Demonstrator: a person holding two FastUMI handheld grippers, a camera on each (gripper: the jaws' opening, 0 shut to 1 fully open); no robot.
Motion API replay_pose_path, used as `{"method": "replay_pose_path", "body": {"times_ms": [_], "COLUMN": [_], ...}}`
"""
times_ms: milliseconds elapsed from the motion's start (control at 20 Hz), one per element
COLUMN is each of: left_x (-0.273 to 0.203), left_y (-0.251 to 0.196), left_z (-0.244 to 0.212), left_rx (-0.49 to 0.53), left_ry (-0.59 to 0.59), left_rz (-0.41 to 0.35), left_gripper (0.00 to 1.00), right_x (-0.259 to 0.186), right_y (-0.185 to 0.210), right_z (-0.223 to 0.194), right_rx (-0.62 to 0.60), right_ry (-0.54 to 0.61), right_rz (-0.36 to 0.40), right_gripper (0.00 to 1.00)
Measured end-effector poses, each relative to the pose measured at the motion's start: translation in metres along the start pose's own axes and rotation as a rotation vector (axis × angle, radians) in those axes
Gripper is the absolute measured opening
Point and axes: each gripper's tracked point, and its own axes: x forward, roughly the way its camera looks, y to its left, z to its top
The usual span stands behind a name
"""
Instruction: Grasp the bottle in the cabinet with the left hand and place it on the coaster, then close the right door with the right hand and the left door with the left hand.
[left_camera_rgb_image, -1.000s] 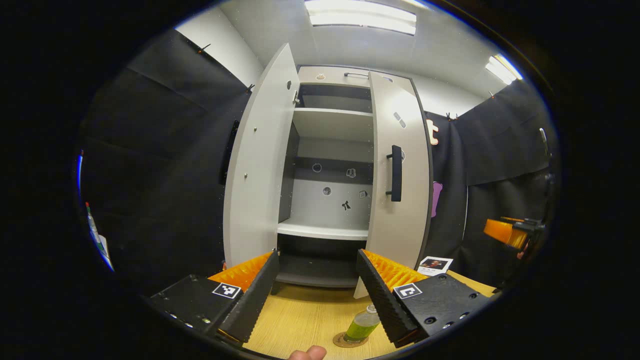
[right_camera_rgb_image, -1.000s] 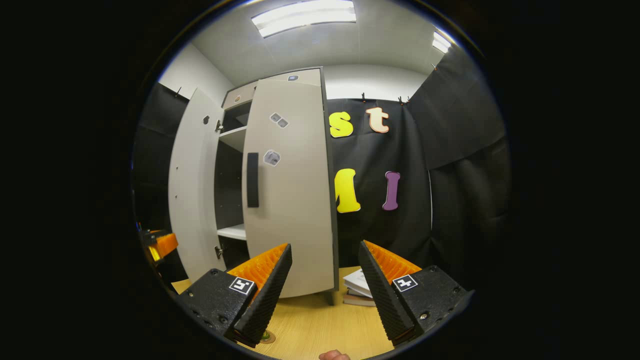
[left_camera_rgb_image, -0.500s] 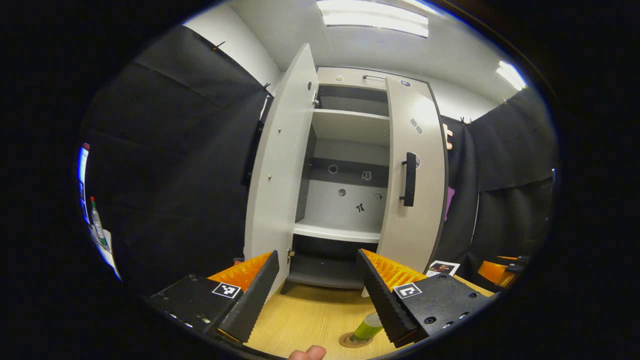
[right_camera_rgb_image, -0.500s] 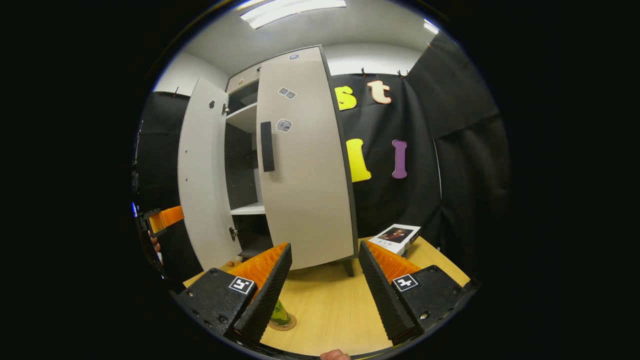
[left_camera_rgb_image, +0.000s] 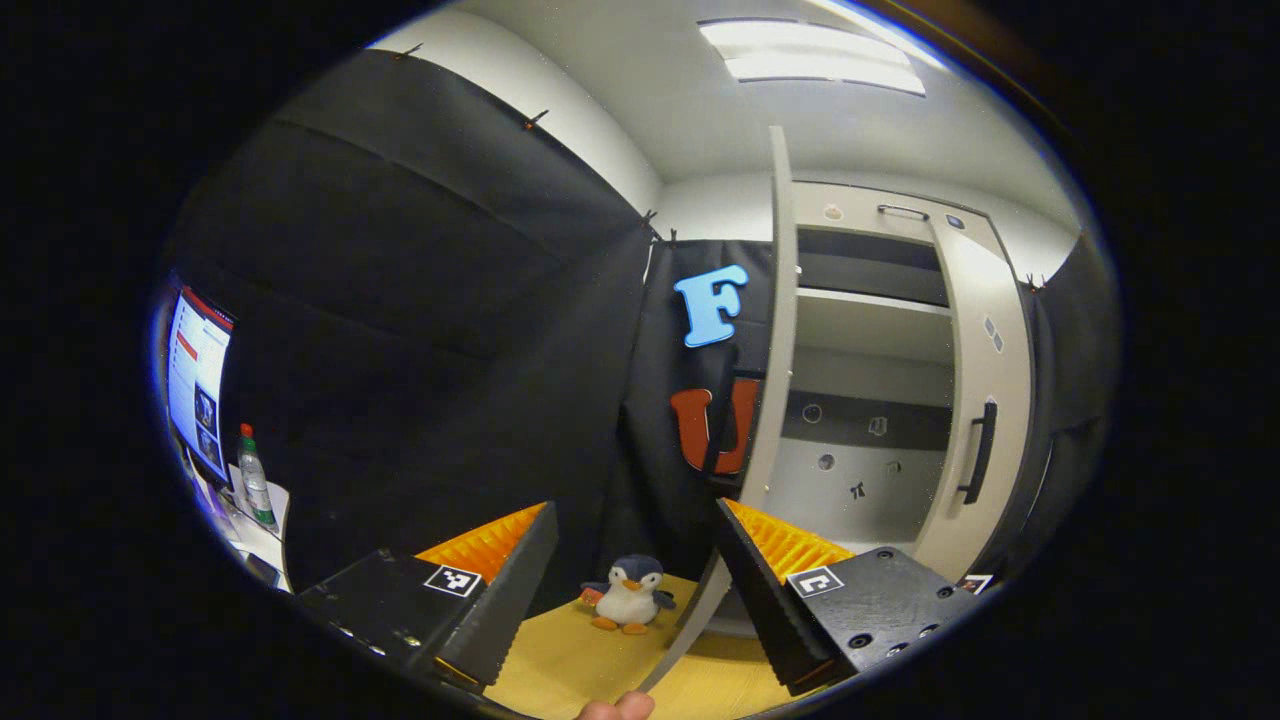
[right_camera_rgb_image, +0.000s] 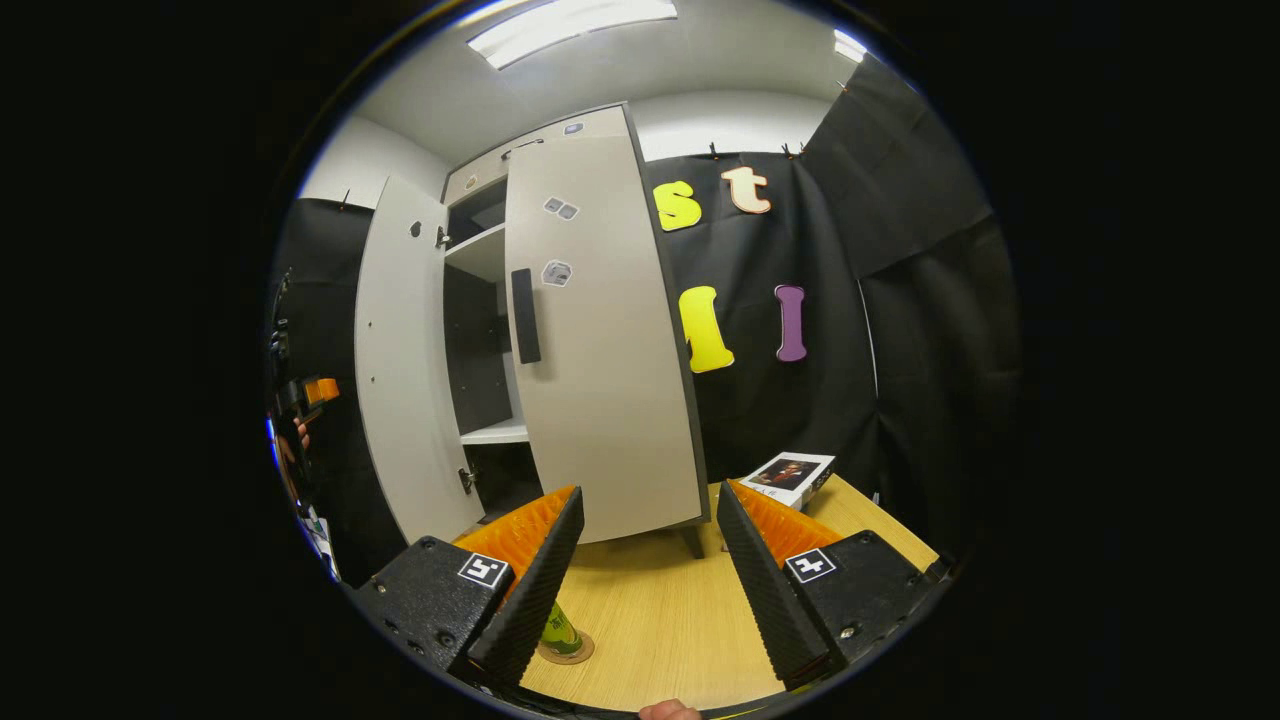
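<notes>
1. Left gripper: fingers spread wide, holding nothing, raised above the bench beside the edge of the left door, which stands open.
2. Right gripper: fingers spread wide, holding nothing, facing the right door, nearly closed.
3. Bottle: upright on the coaster, on the bench before the cabinet.
4. Penguin toy: on the bench, left of the cabinet.

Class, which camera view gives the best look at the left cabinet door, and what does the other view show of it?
The right gripper view: the left cabinet door shows its broad inner face, swung open. The left gripper view catches that door nearly edge-on, as a thin strip.
</notes>
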Motion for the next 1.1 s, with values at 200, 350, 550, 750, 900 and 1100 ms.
{"method": "replay_pose_path", "body": {"times_ms": [200, 350, 550, 750, 900, 1100], "left_x": [0.036, 0.063, 0.075, 0.079, 0.073, 0.063], "left_y": [0.022, 0.018, 0.014, 0.008, 0.000, -0.031], "left_z": [0.018, 0.029, 0.024, 0.022, 0.022, 0.016], "left_rx": [-0.017, -0.036, -0.041, -0.003, 0.004, -0.031], "left_ry": [-0.040, -0.071, -0.071, -0.098, -0.102, -0.082], "left_rz": [0.057, 0.056, 0.051, 0.072, 0.045, -0.025], "left_gripper": [0.90, 0.90, 0.95, 0.95, 0.99, 0.94], "right_x": [-0.004, -0.005, -0.005, -0.004, -0.005, -0.007], "right_y": [-0.013, -0.014, -0.019, -0.022, -0.025, -0.028], "right_z": [0.001, 0.003, 0.004, 0.003, 0.006, 0.001], "right_rx": [0.000, 0.004, 0.005, 0.010, 0.001, -0.004], "right_ry": [0.002, 0.001, -0.007, -0.004, -0.011, -0.005], "right_rz": [-0.028, -0.032, -0.039, -0.038, -0.040, -0.034], "right_gripper": [0.83, 0.83, 0.83, 0.83, 0.83, 0.83]}}
